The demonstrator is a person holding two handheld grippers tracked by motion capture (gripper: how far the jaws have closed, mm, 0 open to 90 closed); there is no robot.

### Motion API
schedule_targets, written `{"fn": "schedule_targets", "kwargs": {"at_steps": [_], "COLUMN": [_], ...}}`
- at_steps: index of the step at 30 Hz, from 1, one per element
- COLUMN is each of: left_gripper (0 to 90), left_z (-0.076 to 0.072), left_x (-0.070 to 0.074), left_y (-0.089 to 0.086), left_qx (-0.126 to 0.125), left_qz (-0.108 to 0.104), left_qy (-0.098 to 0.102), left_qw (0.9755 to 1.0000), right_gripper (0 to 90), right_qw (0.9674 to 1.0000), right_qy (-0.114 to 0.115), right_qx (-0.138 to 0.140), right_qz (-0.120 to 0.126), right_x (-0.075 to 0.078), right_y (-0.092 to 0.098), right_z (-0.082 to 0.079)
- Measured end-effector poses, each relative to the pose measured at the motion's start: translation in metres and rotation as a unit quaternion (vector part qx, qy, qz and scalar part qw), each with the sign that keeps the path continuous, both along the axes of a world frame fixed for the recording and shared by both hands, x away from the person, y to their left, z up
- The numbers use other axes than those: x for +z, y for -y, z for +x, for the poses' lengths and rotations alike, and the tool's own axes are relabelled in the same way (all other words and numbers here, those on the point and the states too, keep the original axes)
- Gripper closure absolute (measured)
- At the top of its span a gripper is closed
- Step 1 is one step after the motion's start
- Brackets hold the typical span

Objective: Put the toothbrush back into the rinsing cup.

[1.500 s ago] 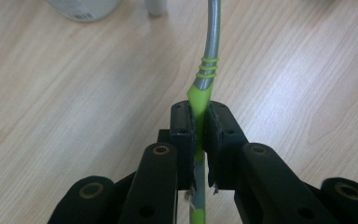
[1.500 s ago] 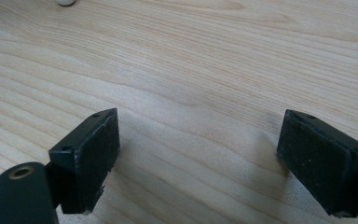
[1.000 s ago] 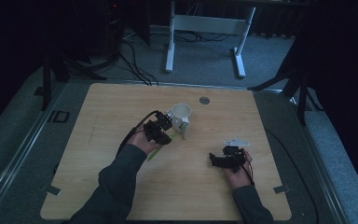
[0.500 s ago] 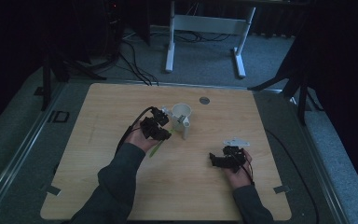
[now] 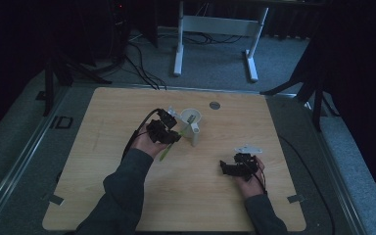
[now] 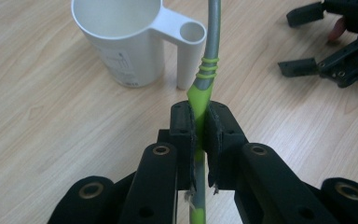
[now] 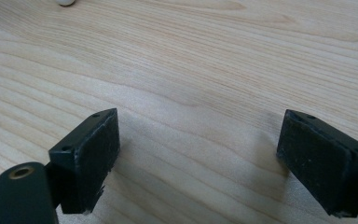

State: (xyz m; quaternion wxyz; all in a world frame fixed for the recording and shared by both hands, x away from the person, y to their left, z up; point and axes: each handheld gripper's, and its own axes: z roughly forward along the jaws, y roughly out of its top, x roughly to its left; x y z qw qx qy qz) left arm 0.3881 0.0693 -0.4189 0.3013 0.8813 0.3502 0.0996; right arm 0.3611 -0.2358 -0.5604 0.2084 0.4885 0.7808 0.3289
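Left tongs (image 6: pixel 199 126) grip — likely — toothbrush (image 6: pixel 204 81).

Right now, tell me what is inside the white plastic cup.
In the left claw view the white plastic cup shows bare white inner wall; its bottom is hidden by the rim. In the high view something small and dark sits inside, too small to identify.

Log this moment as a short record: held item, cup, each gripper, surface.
held item: green and grey toothbrush, clamped by its handle
cup: white cup with a side tube, upright, beyond the toothbrush
left gripper: shut on the toothbrush, beside the cup
right gripper: open, nothing between its jaws, apart from the cup
surface: wooden table
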Motion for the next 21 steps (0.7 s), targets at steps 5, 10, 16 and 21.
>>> {"fn": "schedule_targets", "kwargs": {"at_steps": [5, 10, 16, 21], "left_gripper": [82.0, 82.0, 81.9, 82.0], "left_z": [-0.0010, -0.0011, -0.0014, -0.0017], "left_x": [0.0047, 0.0060, 0.0076, 0.0092], "left_y": [-0.0013, -0.0006, -0.0014, -0.0021], "left_qx": [0.003, 0.004, 0.007, 0.008], "left_qz": [-0.012, -0.020, -0.030, -0.038], "left_qy": [0.016, 0.022, 0.028, 0.035], "left_qw": [0.9998, 0.9996, 0.9991, 0.9986], "right_gripper": [12.6, 12.6, 12.6, 12.7], "right_qw": [1.0000, 1.0000, 1.0000, 1.0000], "right_qy": [0.000, 0.000, 0.000, 0.000], "right_qx": [0.000, 0.000, 0.000, 0.000], "right_qz": [0.000, 0.000, 0.000, 0.000], "right_x": [0.0000, 0.0000, 0.0000, 0.0000], "right_y": [0.0000, 0.0000, 0.0000, 0.0000], "right_z": [0.0000, 0.0000, 0.0000, 0.0000]}}
